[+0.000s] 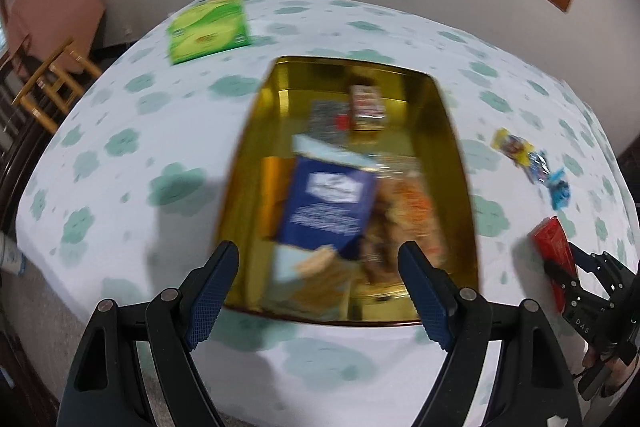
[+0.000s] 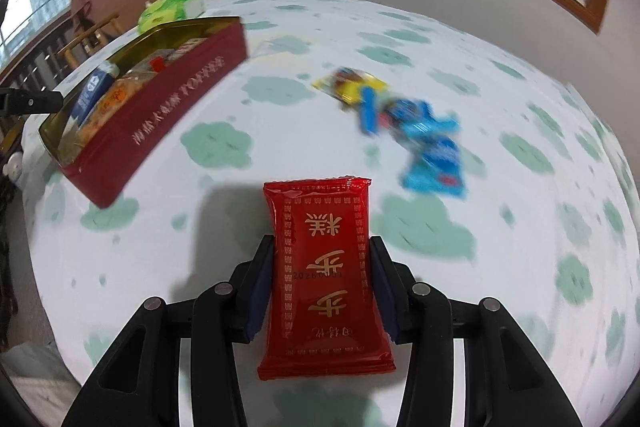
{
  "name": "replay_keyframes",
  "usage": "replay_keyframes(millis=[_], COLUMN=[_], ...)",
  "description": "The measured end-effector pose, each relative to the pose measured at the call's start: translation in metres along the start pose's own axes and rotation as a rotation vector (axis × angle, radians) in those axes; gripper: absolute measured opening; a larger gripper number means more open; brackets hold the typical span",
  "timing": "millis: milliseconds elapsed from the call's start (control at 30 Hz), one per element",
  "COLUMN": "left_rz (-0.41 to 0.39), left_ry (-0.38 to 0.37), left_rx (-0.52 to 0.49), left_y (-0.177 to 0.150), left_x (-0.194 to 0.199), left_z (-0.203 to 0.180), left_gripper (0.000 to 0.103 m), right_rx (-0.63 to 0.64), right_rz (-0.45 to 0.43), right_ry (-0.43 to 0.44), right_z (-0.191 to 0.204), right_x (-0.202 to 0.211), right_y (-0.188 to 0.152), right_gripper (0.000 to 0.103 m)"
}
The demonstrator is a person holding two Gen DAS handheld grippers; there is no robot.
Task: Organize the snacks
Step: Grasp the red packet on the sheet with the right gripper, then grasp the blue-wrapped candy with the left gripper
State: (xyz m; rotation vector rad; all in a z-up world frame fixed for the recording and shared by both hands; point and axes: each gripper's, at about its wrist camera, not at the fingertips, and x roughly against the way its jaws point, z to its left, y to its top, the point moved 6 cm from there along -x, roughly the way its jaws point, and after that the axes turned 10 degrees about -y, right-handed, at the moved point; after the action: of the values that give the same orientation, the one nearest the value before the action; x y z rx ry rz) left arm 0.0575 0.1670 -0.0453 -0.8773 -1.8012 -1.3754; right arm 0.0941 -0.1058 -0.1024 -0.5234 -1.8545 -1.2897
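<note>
The right tool (image 2: 322,283) grips a red snack packet (image 2: 322,279) between its pads, above the surface (image 2: 200,247), a cloth with green cloud prints. The left tool (image 1: 316,259) hangs with jaws wide and nothing between them, above the gold-lined tin (image 1: 452,147) holding a blue box (image 1: 332,205) and other snacks. Yellow and blue wrapped snacks (image 2: 400,123) lie loose beyond the packet; a green box (image 1: 208,29) sits further off.
</note>
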Motion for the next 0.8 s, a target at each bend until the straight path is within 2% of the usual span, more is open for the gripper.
replay_keyframes(millis=[267, 467, 633, 800], left_rz=[-0.004, 0.019, 0.022, 0.026], left_ry=[-0.074, -0.128, -0.145, -0.111], left_rx=[-0.109, -0.179, -0.254, -0.3], left_y=[0.01, 0.011, 0.018, 0.034], left_x=[-0.013, -0.031, -0.045, -0.061], left_z=[-0.065, -0.114, -0.149, -0.167], left_gripper=[0.079, 0.079, 0.079, 0.078], right_rx=[-0.177, -0.236, -0.262, -0.293], right_rz=[0.028, 0.005, -0.007, -0.008], right_ry=[-0.143, -0.235, -0.264, -0.245], right_z=[-0.079, -0.116, -0.138, -0.149], right_x=[-0.001, -0.007, -0.014, -0.017], right_y=[-0.02, -0.02, -0.018, -0.02], right_gripper=[0.046, 0.046, 0.046, 0.046])
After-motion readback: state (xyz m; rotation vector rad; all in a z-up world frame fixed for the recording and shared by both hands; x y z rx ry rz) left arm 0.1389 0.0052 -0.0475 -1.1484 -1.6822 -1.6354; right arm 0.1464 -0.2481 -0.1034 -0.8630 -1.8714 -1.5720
